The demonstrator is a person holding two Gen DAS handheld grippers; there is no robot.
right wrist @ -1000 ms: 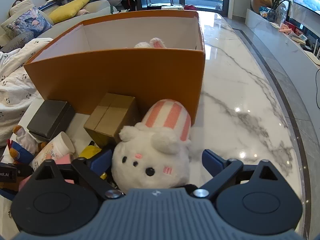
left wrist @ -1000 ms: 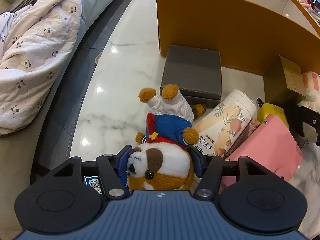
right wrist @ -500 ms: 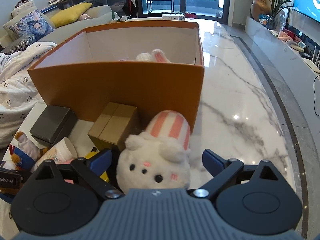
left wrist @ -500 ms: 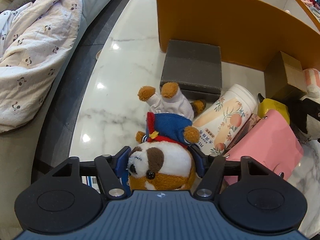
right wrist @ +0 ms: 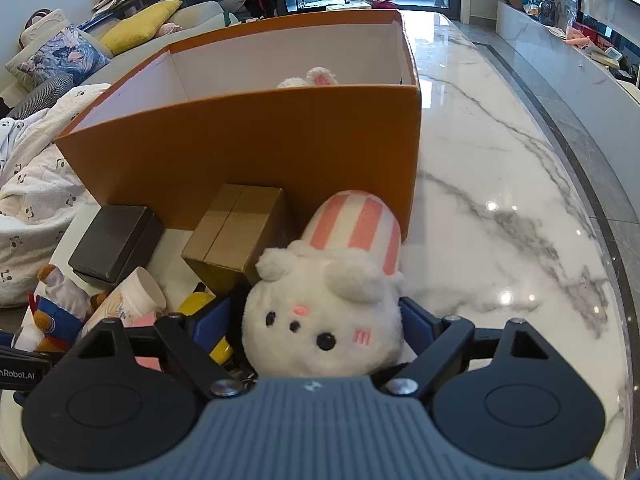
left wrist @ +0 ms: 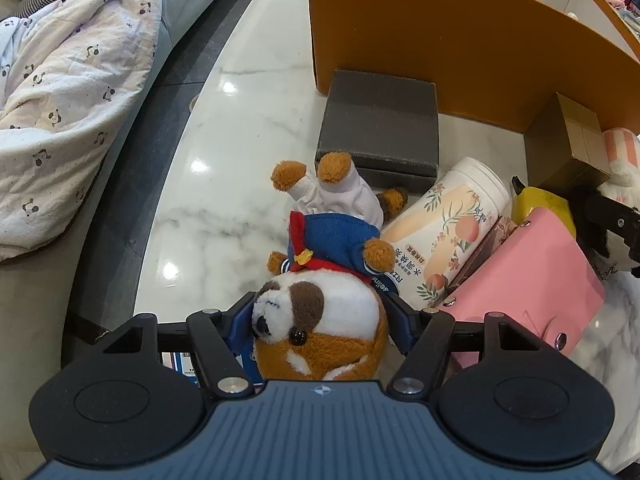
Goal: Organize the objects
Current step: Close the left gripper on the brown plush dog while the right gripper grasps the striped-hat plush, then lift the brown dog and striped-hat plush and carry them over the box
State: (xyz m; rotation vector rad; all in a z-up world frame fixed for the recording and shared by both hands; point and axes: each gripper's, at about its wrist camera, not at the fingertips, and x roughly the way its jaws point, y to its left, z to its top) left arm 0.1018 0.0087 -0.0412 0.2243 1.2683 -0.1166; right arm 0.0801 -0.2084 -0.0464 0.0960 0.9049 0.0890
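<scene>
A brown and white plush dog (left wrist: 320, 264) in a blue top lies on the marble table (left wrist: 224, 184), feet toward the orange box (left wrist: 440, 48). My left gripper (left wrist: 320, 320) is shut on its head, a blue pad against each side. A white plush bunny (right wrist: 324, 316) with a pink-striped body lies against the orange box's (right wrist: 248, 140) near wall. My right gripper (right wrist: 320, 320) straddles the bunny's head and its jaws are closing. The right pad meets the fur, while a thin dark gap shows at the left pad.
Between the two toys lie a grey box (left wrist: 380, 120), a brown carton (right wrist: 236, 232), a peach-printed white bottle (left wrist: 448, 232), a yellow item (left wrist: 540, 200) and a pink wallet (left wrist: 532, 280). Another bunny (right wrist: 316, 78) peeks from inside the box. A panda-print blanket (left wrist: 68, 80) covers the sofa left of the table.
The right jaws have come inward around the bunny's head. The left pads have eased slightly apart on the dog's head. Neither toy has shifted on the table.
</scene>
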